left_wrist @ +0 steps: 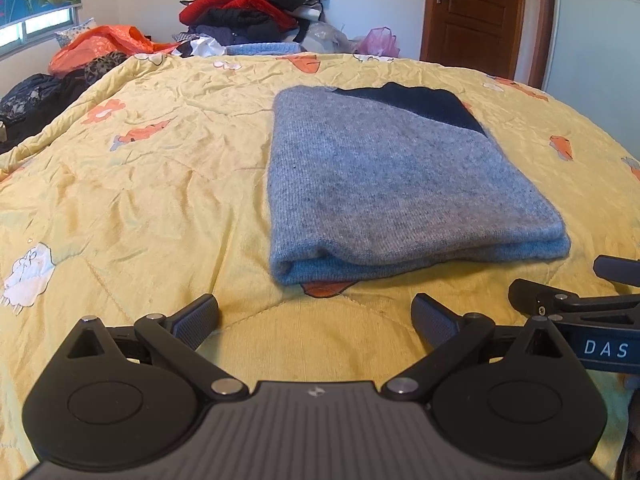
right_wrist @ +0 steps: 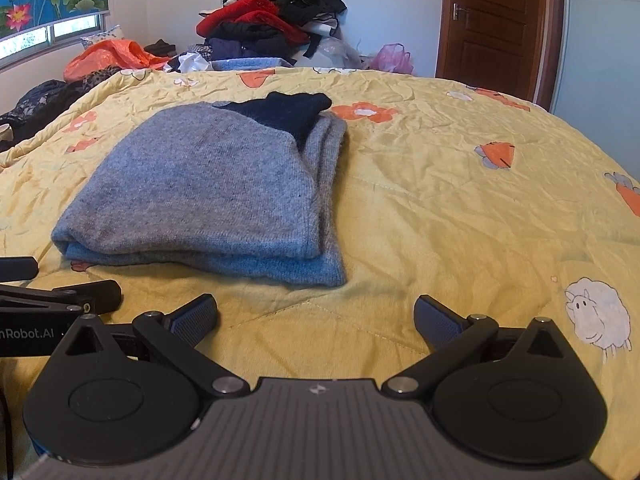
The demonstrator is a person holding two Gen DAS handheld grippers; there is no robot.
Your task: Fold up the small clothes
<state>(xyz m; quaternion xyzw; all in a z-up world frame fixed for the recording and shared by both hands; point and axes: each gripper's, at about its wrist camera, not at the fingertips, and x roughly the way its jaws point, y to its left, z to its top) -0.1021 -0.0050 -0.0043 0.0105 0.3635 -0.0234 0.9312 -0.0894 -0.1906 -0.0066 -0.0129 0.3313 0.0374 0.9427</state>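
Both grippers hang over the near edge of the yellow quilt (left_wrist: 120,200): my left gripper (left_wrist: 316,322) has its jaws spread wide with nothing between them, and my right gripper (right_wrist: 316,322) is just beside it, equally wide and empty. Ahead of them, apart from the fingertips, the grey sweater (left_wrist: 372,184) lies folded flat on the quilt, its dark collar at the far end. A pile of clothes (right_wrist: 276,20) sits beyond the bed.
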